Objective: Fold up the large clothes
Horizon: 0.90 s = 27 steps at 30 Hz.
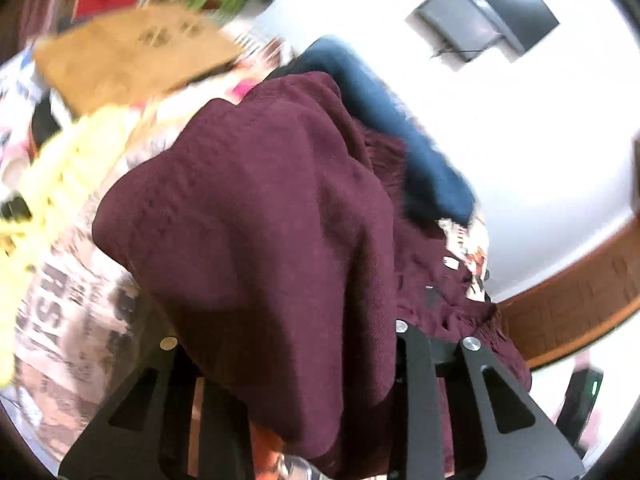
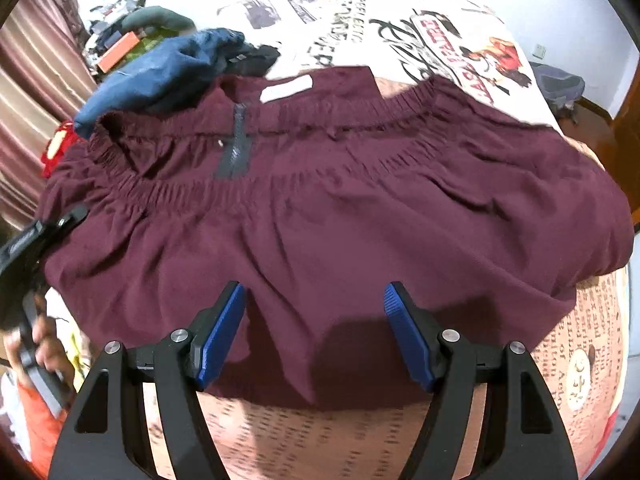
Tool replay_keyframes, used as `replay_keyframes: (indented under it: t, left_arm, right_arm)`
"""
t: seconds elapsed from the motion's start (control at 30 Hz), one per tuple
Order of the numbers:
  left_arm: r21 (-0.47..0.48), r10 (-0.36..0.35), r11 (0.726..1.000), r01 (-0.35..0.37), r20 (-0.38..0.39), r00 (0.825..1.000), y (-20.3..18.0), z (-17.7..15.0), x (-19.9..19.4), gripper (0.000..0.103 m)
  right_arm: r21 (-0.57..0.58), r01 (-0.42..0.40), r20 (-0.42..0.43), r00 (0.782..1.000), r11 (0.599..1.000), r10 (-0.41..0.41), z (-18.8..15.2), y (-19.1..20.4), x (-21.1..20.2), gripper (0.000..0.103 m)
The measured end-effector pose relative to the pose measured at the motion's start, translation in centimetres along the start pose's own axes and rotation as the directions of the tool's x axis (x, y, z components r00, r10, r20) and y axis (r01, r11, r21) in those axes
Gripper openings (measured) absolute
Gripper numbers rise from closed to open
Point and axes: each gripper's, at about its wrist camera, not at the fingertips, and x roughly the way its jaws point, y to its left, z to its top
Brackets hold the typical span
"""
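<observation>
Two views are given. In the left wrist view, blurred, the maroon garment (image 1: pixel 256 216) is draped over the left claw (image 1: pixel 320 360), filling the centre; the fingertips are hidden under the cloth, so a pinch on it cannot be told. A dark blue garment (image 1: pixel 400 128) is seen in the upper middle, and a printed bedsheet (image 1: pixel 64 320) at the left. In the right wrist view, the maroon garment is spread across the middle of the bed, its gathered waistband toward the top. The right claw (image 2: pixel 314 320) is held spread at the lower centre, its blue pads (image 2: pixel 224 332) apart above the hem, pinching nothing.
</observation>
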Motion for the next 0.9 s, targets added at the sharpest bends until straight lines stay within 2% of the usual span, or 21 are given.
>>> replay_keyframes:
  t: [0.13,0.3,0.43,0.57,0.77,0.9]
  left_arm:
    - [0.071,-0.016,0.997,0.013,0.049,0.999,-0.6,-1.0,-3.7,0.026]
    - [0.092,-0.003,0.996,-0.007,0.109,0.994,0.2,-0.8,-7.9,0.025]
    - [0.109,0.039,0.992,-0.058,0.166,0.985,-0.1,-0.2,-10.6,0.024]
    - [0.12,0.071,0.988,-0.097,0.208,0.976,-0.4,0.6,-12.5,0.024]
    - [0.157,0.077,0.981,-0.113,0.222,0.972,-3.7,1.8,-11.5,0.024]
    - [0.241,0.036,0.966,-0.094,0.235,0.971,-8.5,2.0,-10.3,0.024]
  right_arm:
    - [-0.035,-0.037,0.032,0.999,0.999,0.038,0.4,2.2,-0.6,0.069]
    - [-0.127,-0.087,-0.021,0.996,0.988,0.085,0.0,6.7,1.3,0.069]
    - [-0.225,-0.114,-0.066,0.993,0.968,0.102,-1.4,10.4,3.2,0.069]
    - [-0.25,-0.171,-0.101,0.984,0.953,0.15,-2.0,12.4,4.4,0.071]
    - [-0.179,-0.217,-0.121,0.973,0.96,0.197,-1.5,11.0,3.7,0.07]
    - [-0.156,-0.184,-0.042,0.983,0.97,0.18,-1.6,8.5,1.0,0.071]
